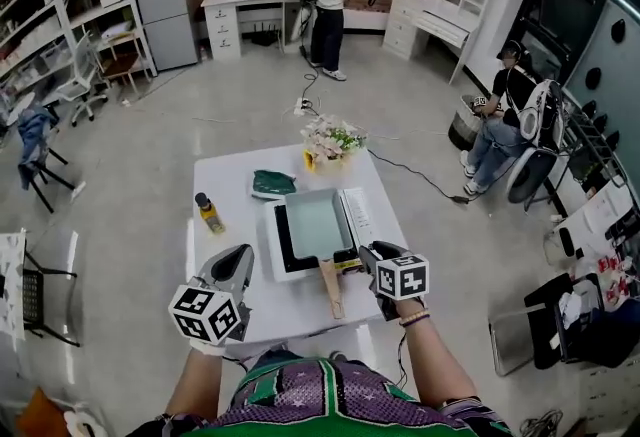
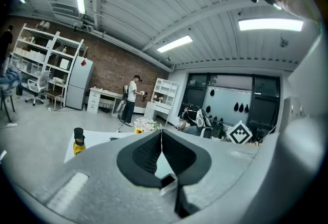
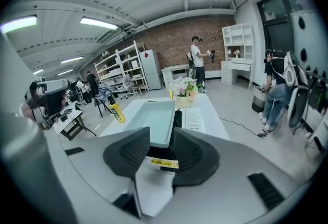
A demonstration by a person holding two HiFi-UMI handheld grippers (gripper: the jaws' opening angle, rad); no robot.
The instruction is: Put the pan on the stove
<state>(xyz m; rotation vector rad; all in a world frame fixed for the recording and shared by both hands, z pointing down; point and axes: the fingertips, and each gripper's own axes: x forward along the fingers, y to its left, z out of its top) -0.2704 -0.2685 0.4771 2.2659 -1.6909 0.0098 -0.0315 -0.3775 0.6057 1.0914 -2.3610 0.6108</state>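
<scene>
A: Location of pan [image 1: 312, 223]?

B: Already on stove [image 1: 283, 260], middle of the white table [image 1: 225, 185]. Flat on the black top. Pale green, rectangular, with wooden handle [image 1: 331, 290] pointing back at the person and overhanging the stove's front edge.

A: State of right gripper [image 1: 374, 258]?

B: Just right of the handle, at the stove's front right corner. No contact with the handle. Jaws partly parted, clamping nothing. Between them only the stove's edge with a yellow label [image 3: 161, 163], and the pan straight ahead past the tips.

A: And left gripper [image 1: 238, 265]?

B: Held low over the table's near left corner, well apart from stove and pan. Closed pad on pad, nothing in between.

A: Anything else on the table?

B: Yellow bottle [image 1: 208, 213] with black cap, left of the stove. Dark green item [image 1: 272, 183] just behind the stove's far left corner; can't tell what. Flowers [image 1: 332, 140] at the far edge. White strip [image 1: 357, 210] lying along the stove's right side.

A: Background?

B: One person standing [image 1: 327, 0] by the far desk, another seated [image 1: 500, 130] off to the right.
</scene>
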